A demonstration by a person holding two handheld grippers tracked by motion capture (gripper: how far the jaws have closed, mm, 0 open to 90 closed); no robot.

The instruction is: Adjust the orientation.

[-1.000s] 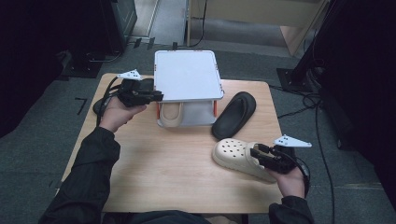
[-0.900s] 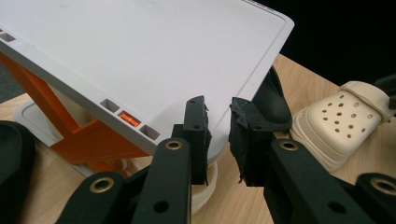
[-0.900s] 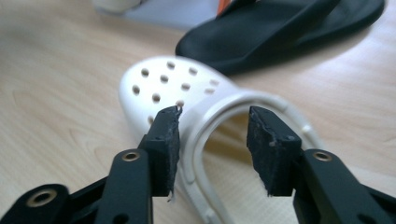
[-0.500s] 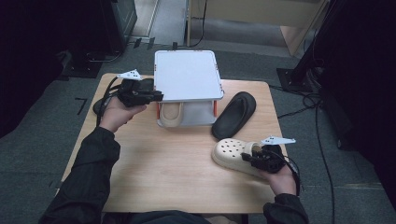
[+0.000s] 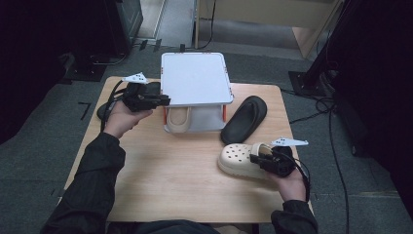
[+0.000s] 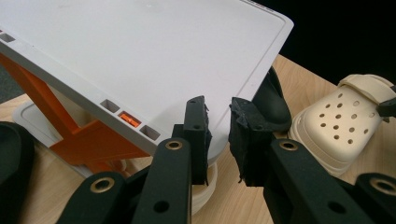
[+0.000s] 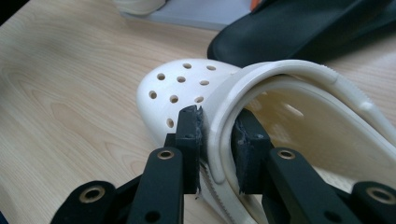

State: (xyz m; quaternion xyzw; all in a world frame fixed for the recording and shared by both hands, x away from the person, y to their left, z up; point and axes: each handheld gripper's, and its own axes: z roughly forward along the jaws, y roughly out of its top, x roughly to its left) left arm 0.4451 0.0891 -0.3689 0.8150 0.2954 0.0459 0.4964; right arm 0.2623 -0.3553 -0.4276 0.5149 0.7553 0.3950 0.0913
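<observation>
The right gripper [image 7: 217, 154] has just been closing and now pinches the rim and strap of the cream clog [image 5: 238, 159] — pads pressing on either side of it. That clog lies on the wooden table [image 5: 170, 185], in front of the white rack [image 5: 195, 80] and just beside the black sandal [image 5: 243, 118]. Another cream shoe [image 5: 178, 120] sits under the rack. The left gripper [image 6: 218, 135] — jaws clenched near the rack's edge, holding nothing.

Cream perforated clog [image 5: 238, 159] lying upright on the wooden table's right front area, toe pointing left, heel strap apparently swung up over the opening, a black sandal [image 5: 245, 118] just behind it, seemingly not touching
</observation>
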